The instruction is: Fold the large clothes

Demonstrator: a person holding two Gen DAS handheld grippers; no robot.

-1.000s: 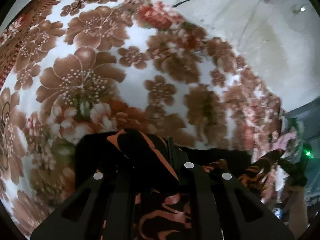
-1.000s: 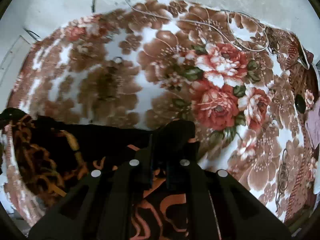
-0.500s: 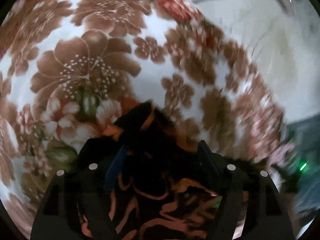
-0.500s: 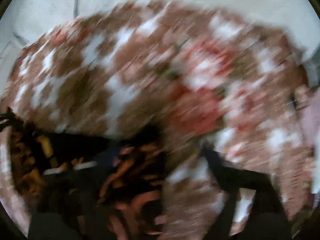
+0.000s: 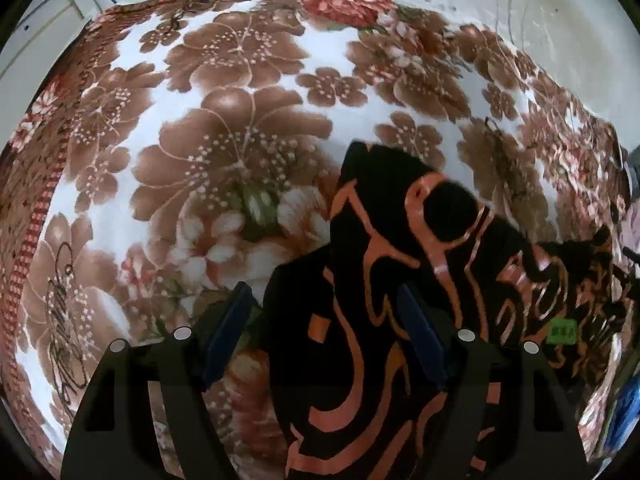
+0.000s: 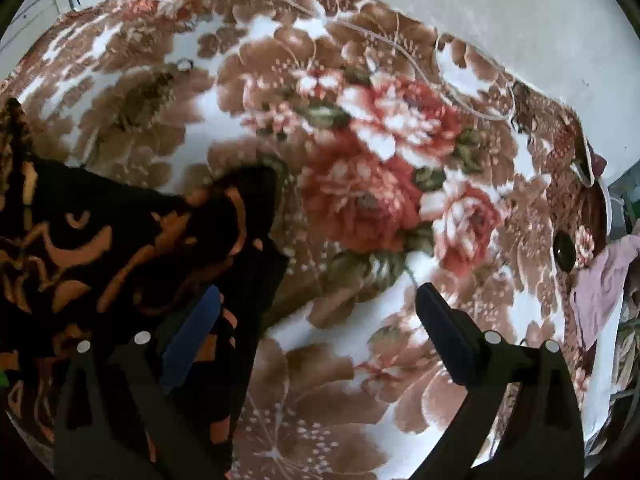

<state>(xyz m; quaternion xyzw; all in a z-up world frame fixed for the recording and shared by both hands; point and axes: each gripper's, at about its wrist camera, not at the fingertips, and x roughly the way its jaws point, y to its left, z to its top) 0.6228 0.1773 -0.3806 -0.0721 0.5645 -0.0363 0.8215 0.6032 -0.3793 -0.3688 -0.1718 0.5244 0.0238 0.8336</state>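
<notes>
One large plush blanket with brown and red flowers on white covers the whole work surface, and on it lies the black garment with orange swirling print, its two near corners just set down, one under each wrist camera. By my reading a fold has just been laid and let go; next comes finding a fresh edge to pinch and carry over. The left gripper is opening, cloth lying loose between its jaws, unpinched. The right gripper stands spread wide, mostly over bare blanket, its left finger against the garment's edge.
</notes>
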